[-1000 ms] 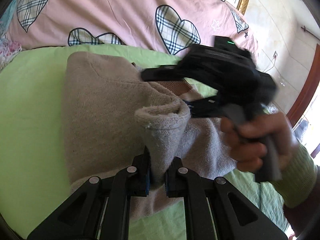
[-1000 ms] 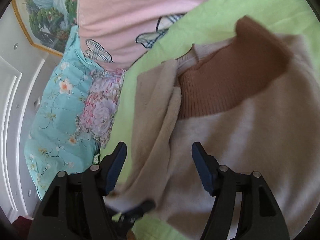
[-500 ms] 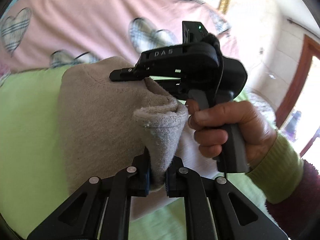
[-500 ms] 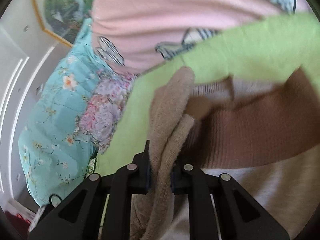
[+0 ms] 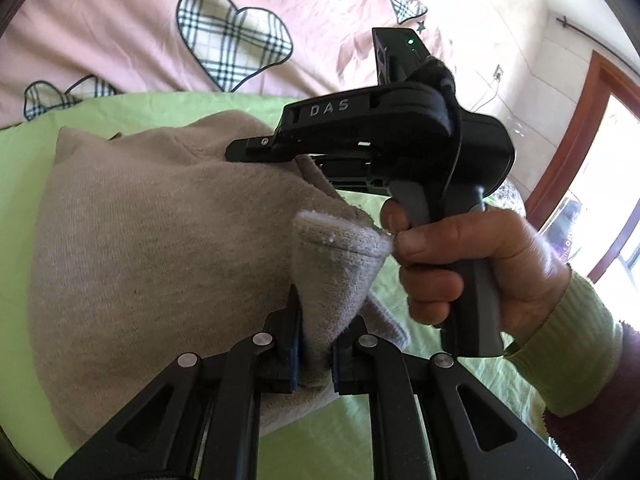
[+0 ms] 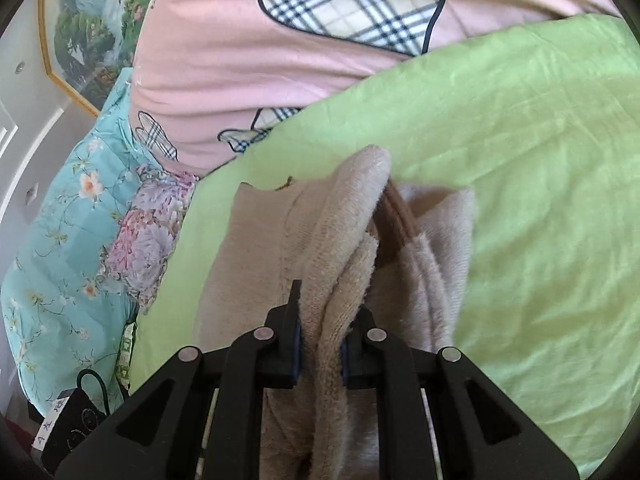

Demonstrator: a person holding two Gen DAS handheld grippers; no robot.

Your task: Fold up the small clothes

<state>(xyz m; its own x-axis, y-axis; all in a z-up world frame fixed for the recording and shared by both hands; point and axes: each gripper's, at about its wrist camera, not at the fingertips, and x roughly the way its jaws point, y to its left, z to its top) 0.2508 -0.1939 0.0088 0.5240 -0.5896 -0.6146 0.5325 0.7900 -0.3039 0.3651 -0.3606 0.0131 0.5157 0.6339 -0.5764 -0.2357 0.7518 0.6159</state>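
the beige sweater (image 5: 152,240) lies bunched on the green sheet (image 5: 24,184), with the pink quilt with plaid hearts (image 5: 120,32) just beyond it. relative to the sweater, the left gripper (image 5: 316,352) sits at its near edge, jaws pressed together on a cuff-like fold that stands up between the blue pads. the right gripper (image 6: 320,344) is clamped on another thick fold of the same sweater, the knit squeezed between its pads and rising in a ridge ahead of it; a brown ribbed band (image 6: 394,216) shows inside the fold just right of that ridge. in the left wrist view the right gripper's black body, marked "das", reaches over the far right part of the sweater, held by a hand (image 5: 472,264) in a light green cuff (image 5: 568,344) just right of the raised cuff fold. left of the sweater, in the right wrist view, a teal floral cloth (image 6: 72,232) lies beside the sheet, and a framed landscape painting (image 6: 88,28) hangs on the wall beyond.
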